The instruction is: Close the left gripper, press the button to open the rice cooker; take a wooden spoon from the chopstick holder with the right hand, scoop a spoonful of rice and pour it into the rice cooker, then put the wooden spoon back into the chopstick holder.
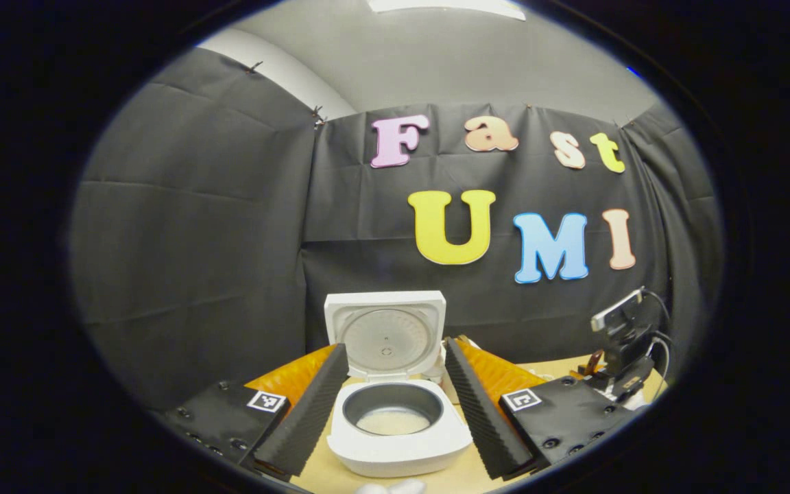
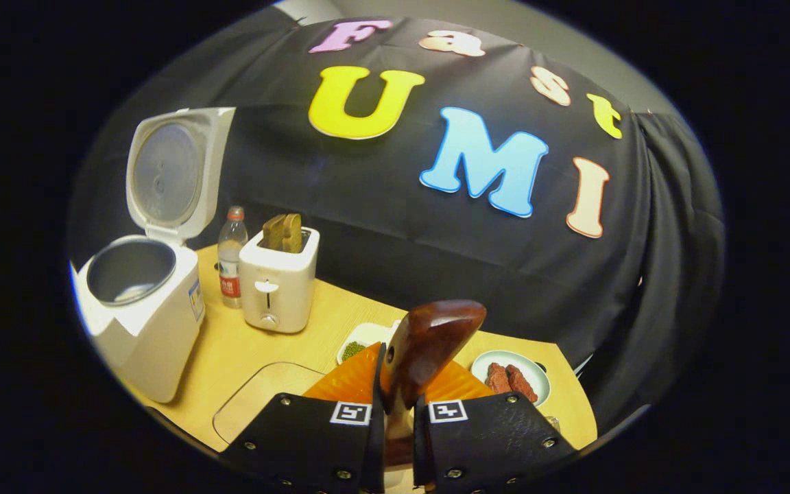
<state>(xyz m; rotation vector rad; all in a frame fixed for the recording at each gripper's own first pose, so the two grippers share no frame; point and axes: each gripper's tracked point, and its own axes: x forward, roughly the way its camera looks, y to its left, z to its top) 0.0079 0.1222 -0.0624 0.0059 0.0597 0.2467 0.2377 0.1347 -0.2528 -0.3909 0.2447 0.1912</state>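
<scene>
- Right gripper view: the right gripper (image 2: 398, 412) has its fingers clamped on the dark glossy wooden spoon (image 2: 429, 343), whose long axis runs forward and up between them, bowl end farthest out.
- The white rice cooker (image 2: 141, 322) stands open, far left on the pale wooden counter (image 2: 244, 357), well apart from the spoon.
- Left gripper view: the left gripper (image 1: 395, 412) hovers with fingers wide, the cooker's pot between them, rice inside.
- No chopstick holder is discernible.
</scene>
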